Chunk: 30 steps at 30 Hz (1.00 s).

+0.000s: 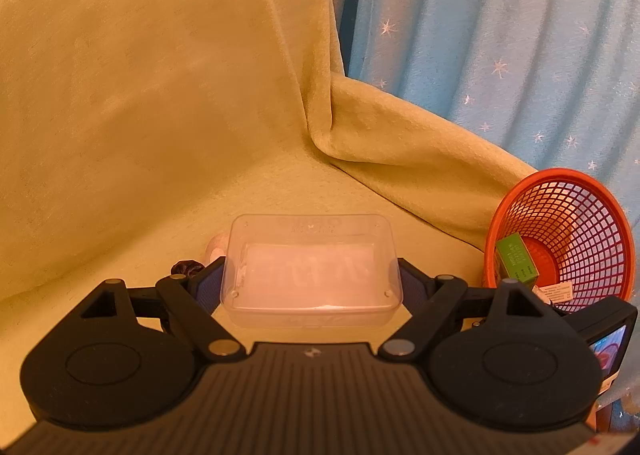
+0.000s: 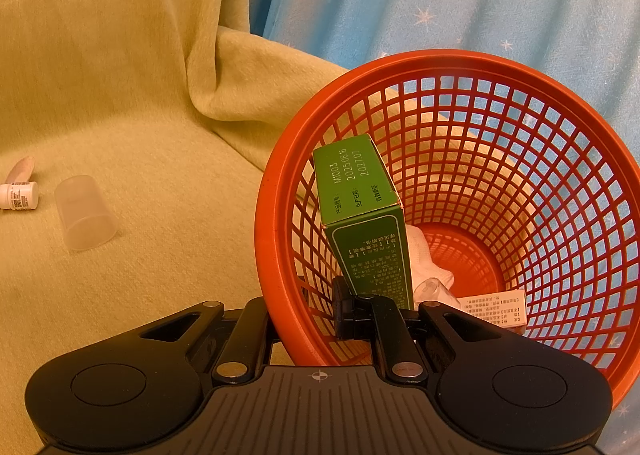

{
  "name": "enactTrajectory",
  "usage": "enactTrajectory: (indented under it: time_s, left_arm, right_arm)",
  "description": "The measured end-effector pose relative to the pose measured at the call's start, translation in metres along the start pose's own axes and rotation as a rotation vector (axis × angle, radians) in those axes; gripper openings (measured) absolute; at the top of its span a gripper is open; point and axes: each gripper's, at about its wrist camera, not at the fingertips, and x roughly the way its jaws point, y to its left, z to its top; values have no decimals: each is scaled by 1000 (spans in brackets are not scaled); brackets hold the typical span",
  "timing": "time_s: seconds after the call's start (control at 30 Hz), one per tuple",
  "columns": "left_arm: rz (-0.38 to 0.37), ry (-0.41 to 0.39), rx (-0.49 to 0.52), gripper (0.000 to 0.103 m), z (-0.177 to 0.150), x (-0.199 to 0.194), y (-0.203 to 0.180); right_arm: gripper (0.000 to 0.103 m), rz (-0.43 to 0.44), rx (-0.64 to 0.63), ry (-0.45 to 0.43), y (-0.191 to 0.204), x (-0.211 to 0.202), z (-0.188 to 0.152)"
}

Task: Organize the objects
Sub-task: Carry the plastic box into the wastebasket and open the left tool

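My left gripper (image 1: 310, 279) holds a clear plastic box (image 1: 312, 267) by its two short sides, the blue pads pressed on it, just above the yellow-green sofa cover (image 1: 160, 135). In the right wrist view my right gripper (image 2: 352, 313) is shut on the near wall of an orange mesh basket (image 2: 520, 67), which is tipped toward the camera. In the basket stand a green carton (image 2: 360, 207), a white cloth (image 2: 428, 259) and a printed white slip (image 2: 496, 309). The left wrist view shows the basket (image 1: 560, 175) at the right with the green carton (image 1: 516, 259) inside.
A clear plastic cup (image 2: 84, 215) lies on its side on the seat, with a small white bottle (image 2: 20, 195) and a pale tube (image 2: 22, 169) further left. A dark scrunchie-like thing (image 1: 186, 267) lies behind my left finger. A blue star-print curtain (image 1: 500, 35) hangs behind the sofa.
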Motion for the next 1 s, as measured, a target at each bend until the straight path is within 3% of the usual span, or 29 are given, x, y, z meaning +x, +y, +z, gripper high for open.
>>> enactTrajectory:
  time_s: [0.27, 0.63, 0.77, 0.9, 1.0]
  left_arm:
    - [-98, -13, 61, 83, 18, -3, -28]
    - [-347, -55, 241, 83, 57, 6, -137]
    - [-448, -52, 249, 92, 65, 24, -171]
    - [-452, -71, 264, 92, 69, 24, -177]
    - [-398, -77, 256, 92, 68, 21, -158]
  right_arm:
    - [9, -1, -2, 1, -1, 0, 0]
    - [8, 1, 10, -1, -1, -1, 1]
    - [8, 4, 19, -4, -2, -1, 2]
    - [8, 7, 23, -5, -2, -1, 3]
    - [8, 7, 30, -6, -3, 0, 5]
